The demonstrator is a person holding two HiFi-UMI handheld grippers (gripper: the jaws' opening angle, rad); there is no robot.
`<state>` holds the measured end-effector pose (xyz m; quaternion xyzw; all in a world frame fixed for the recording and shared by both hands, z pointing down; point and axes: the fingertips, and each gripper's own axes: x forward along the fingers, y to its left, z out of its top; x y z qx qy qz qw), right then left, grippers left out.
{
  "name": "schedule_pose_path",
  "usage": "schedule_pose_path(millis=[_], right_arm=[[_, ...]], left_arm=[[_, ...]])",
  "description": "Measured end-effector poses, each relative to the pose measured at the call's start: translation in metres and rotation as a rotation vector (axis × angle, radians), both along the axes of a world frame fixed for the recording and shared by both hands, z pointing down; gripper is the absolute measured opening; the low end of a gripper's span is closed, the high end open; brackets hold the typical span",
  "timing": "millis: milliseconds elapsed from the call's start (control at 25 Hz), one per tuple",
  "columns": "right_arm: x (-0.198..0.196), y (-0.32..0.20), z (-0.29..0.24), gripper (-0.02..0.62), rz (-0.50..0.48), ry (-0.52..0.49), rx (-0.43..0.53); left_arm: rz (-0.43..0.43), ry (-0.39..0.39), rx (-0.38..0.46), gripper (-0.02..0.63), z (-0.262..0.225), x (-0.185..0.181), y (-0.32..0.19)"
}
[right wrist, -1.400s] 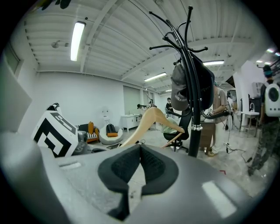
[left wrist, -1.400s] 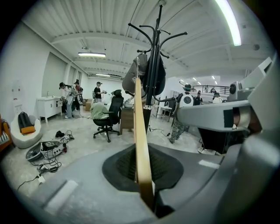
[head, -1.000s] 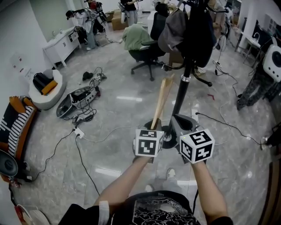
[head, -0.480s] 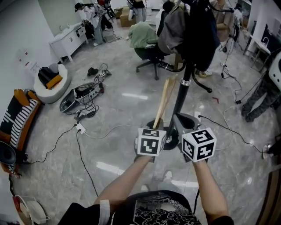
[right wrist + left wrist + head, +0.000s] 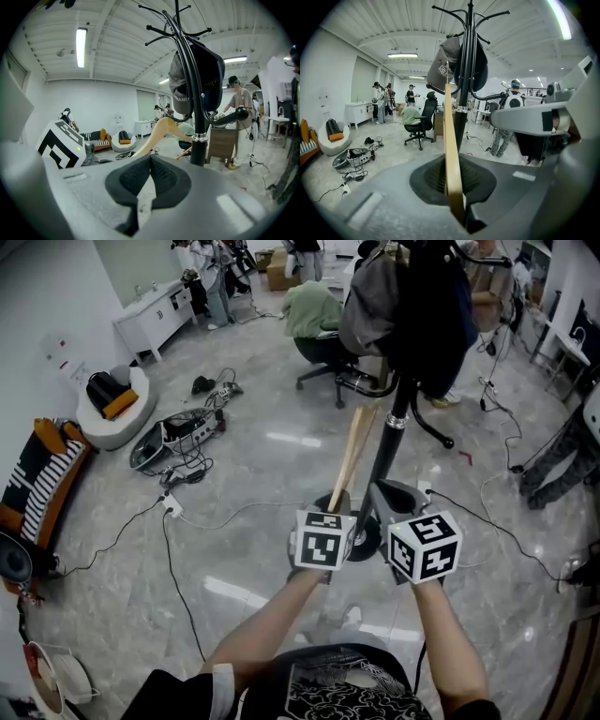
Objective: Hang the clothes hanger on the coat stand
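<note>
Grey marble floor point(image 5: 253, 484) of a cluttered workroom runs out below, with loose cables point(image 5: 187, 521) toward its left edge and an office chair point(image 5: 328, 352) draped in green cloth toward its far edge. The only clear print is the black-and-white square markers on the two cubes; white lettering on the grey cap point(image 5: 445, 65) hanging from the coat stand point(image 5: 395, 432) is too small to read. The hanger point(image 5: 353, 451) is pale bare wood. It looks like a thin upright strip seen edge-on in the left gripper view, and like a smooth curved shoulder in the right gripper view. The left gripper point(image 5: 457, 180) has its jaws closed on the hanger's lower end, so the wood rises up and away toward the stand's black pole, just left of it and below the silver collar. The hanger is off the hooks, which carry caps and dark clothing high above it. The right gripper point(image 5: 150, 173) sits just right of the left one with its pads pressed together on nothing. The stand's round base rests on the floor right behind both grippers. Compared with a second ago, both grippers and the hanger sit at almost the same spot before the pole, while the floor clutter has shifted a little in the head view.
</note>
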<state>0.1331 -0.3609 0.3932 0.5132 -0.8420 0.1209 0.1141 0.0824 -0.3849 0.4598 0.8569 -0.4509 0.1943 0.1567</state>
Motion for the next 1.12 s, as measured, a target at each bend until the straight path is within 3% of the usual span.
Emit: schedule_pose_path(millis=[1120], right_arm=[[0.01, -0.03, 0.019, 0.0, -0.095, -0.012, 0.006]], left_arm=[[-0.077, -0.003, -0.017, 0.012, 0.028, 0.024, -0.018]])
